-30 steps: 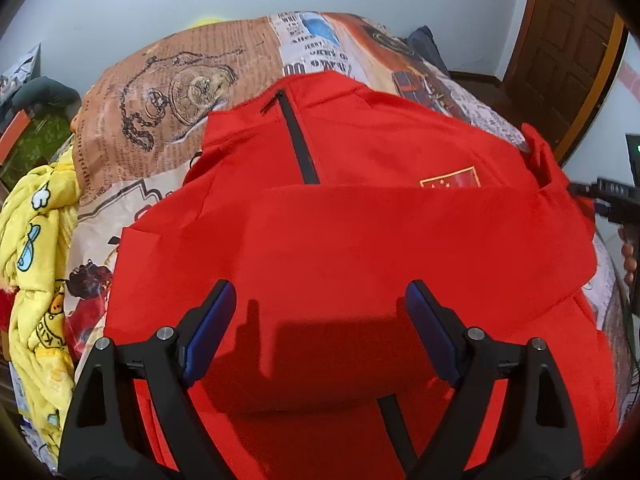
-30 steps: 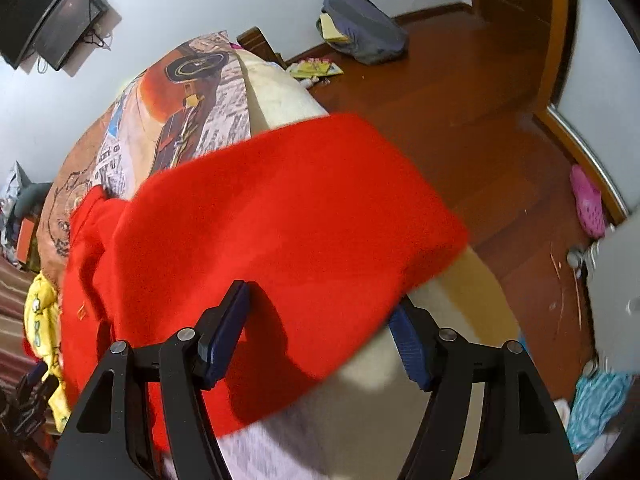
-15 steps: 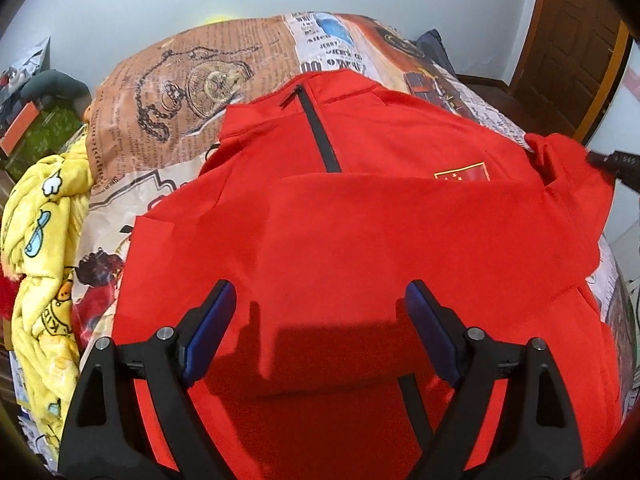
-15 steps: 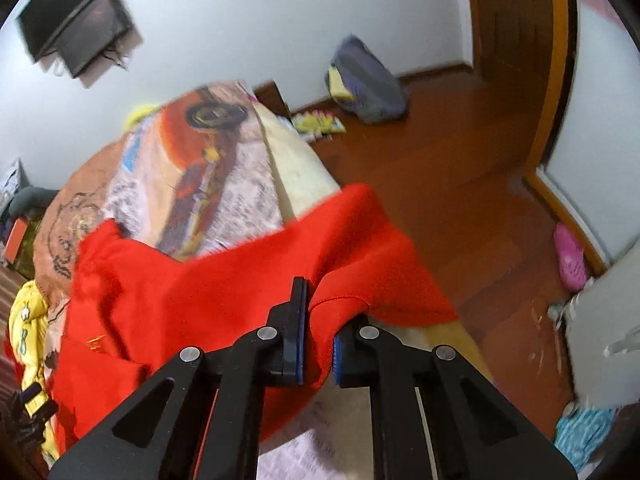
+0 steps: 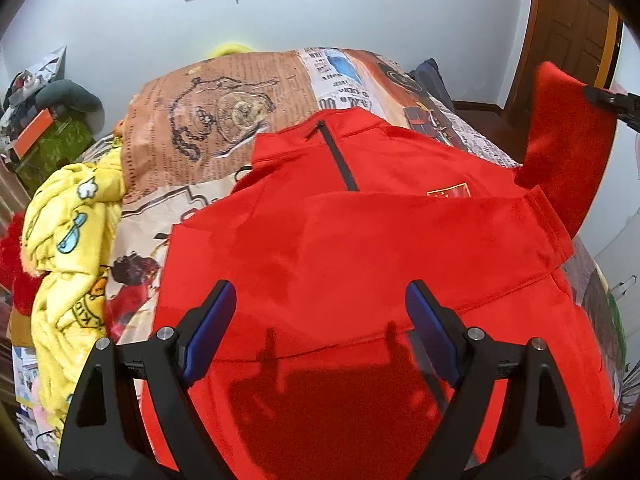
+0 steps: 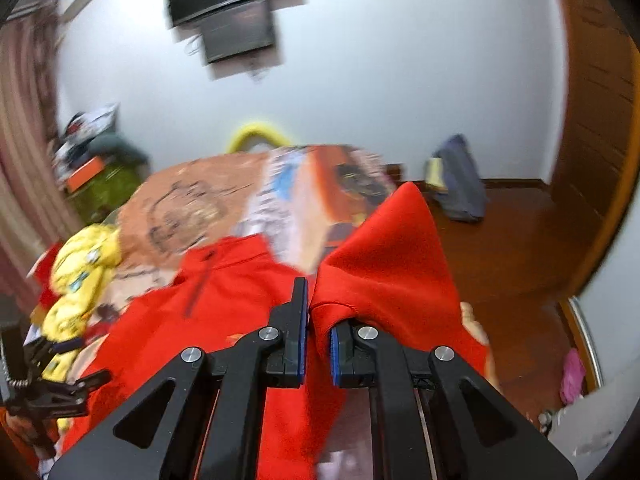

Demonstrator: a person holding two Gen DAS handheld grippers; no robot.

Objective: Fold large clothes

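A large red zip-neck jacket (image 5: 360, 248) lies face up on the bed, with its left sleeve folded across the chest. My left gripper (image 5: 320, 296) hovers open over the jacket's lower half, with nothing between its blue pads. My right gripper (image 6: 318, 312) is shut on the cuff end of the other red sleeve (image 6: 392, 260) and holds it up off the bed. In the left wrist view that lifted sleeve (image 5: 568, 140) hangs at the far right from the right gripper's tip (image 5: 612, 100). The left gripper (image 6: 52, 392) shows at the lower left of the right wrist view.
A bedcover (image 5: 216, 120) with newspaper prints lies under the jacket. A yellow cartoon blanket (image 5: 68, 248) is bunched at the bed's left edge. A wooden door (image 5: 568, 20) and floor are to the right, with a backpack (image 6: 460, 184) against the wall. A screen (image 6: 232, 0) hangs on it.
My right gripper closed on the sleeve at the bed's right edge and raised it, rolling as it rose. My left gripper rose and pulled back a little, still open.
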